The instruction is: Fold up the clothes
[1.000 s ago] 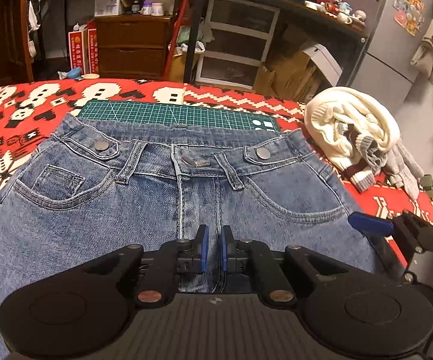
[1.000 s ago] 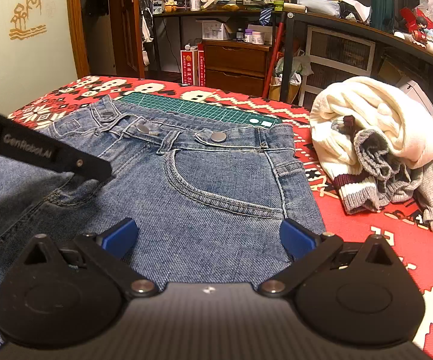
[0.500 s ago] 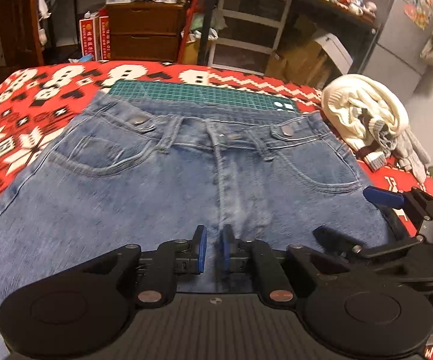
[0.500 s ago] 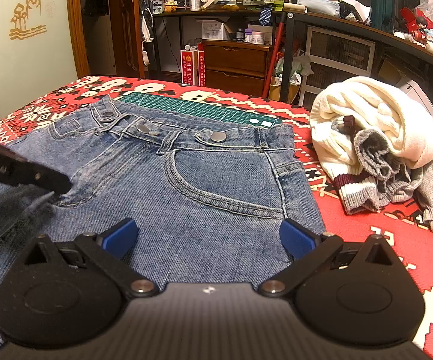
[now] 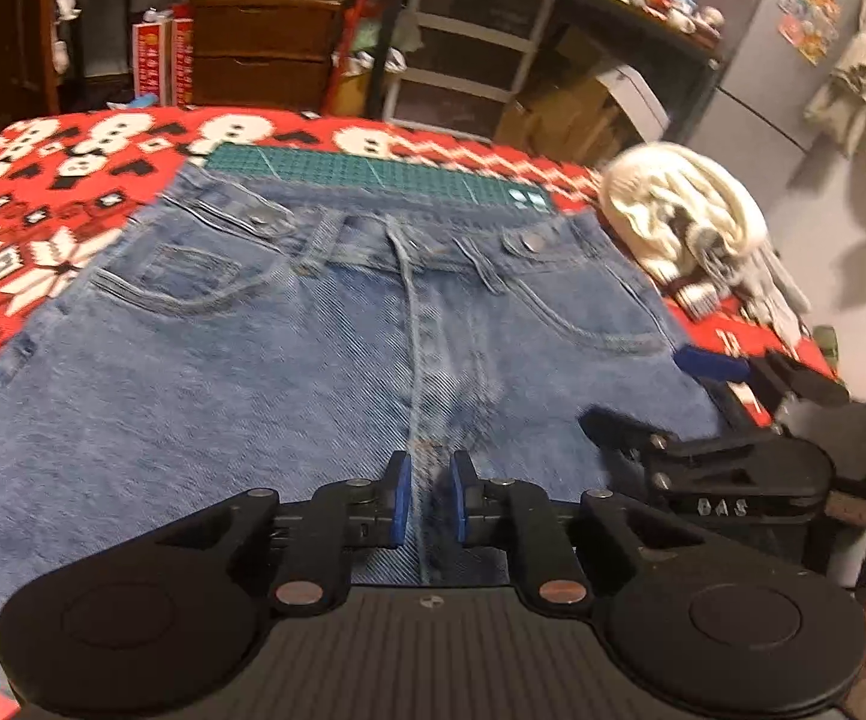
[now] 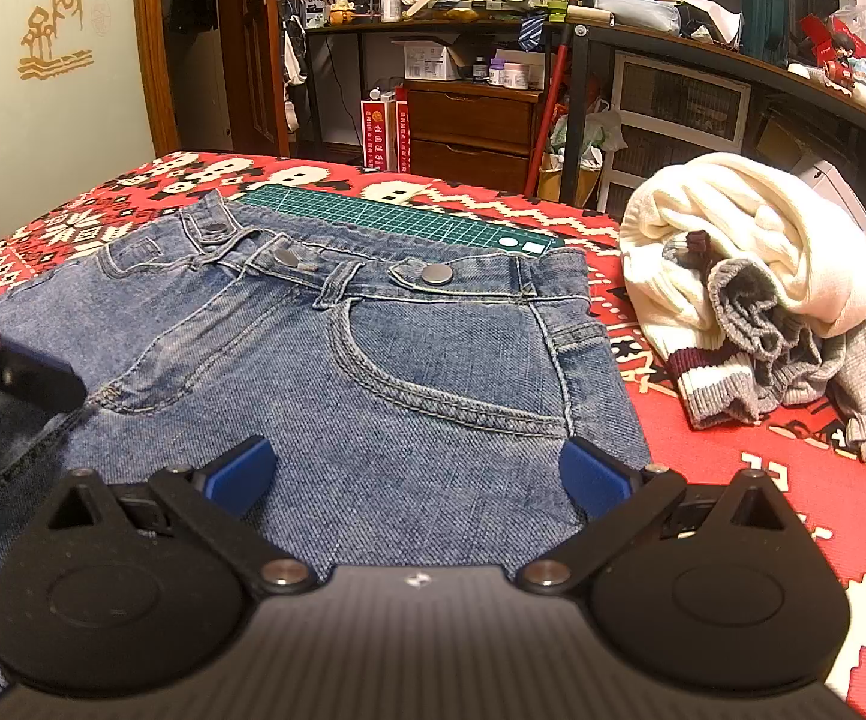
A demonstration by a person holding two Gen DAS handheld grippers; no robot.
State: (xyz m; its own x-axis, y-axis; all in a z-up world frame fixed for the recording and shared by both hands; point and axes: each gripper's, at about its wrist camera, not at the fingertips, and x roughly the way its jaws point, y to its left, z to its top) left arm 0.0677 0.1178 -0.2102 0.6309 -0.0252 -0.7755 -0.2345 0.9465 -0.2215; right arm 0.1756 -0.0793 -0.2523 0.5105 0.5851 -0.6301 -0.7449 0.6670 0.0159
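Observation:
Blue jeans (image 5: pixel 289 360) lie flat, front up, on the red patterned blanket (image 5: pixel 31 216), waistband at the far side. My left gripper (image 5: pixel 427 495) hovers over the crotch seam, its blue pads drawn to a narrow slit with no fabric visibly pinched. My right gripper (image 6: pixel 418 474) stands wide open low over the jeans (image 6: pixel 433 360), near the right hip pocket. In the left wrist view the right gripper (image 5: pixel 655 393) shows at the jeans' right edge. One black finger of the left gripper (image 6: pixel 19 381) shows at the left edge of the right wrist view.
A green cutting mat (image 6: pixel 397 219) lies partly under the waistband. A heap of cream and grey knitwear (image 6: pixel 763 252) sits to the right of the jeans. Shelves, drawers and clutter stand beyond the far edge of the blanket.
My left gripper has drawn back from the fly down to the crotch seam, pads still close together. The jeans stayed flat. The right gripper has not moved.

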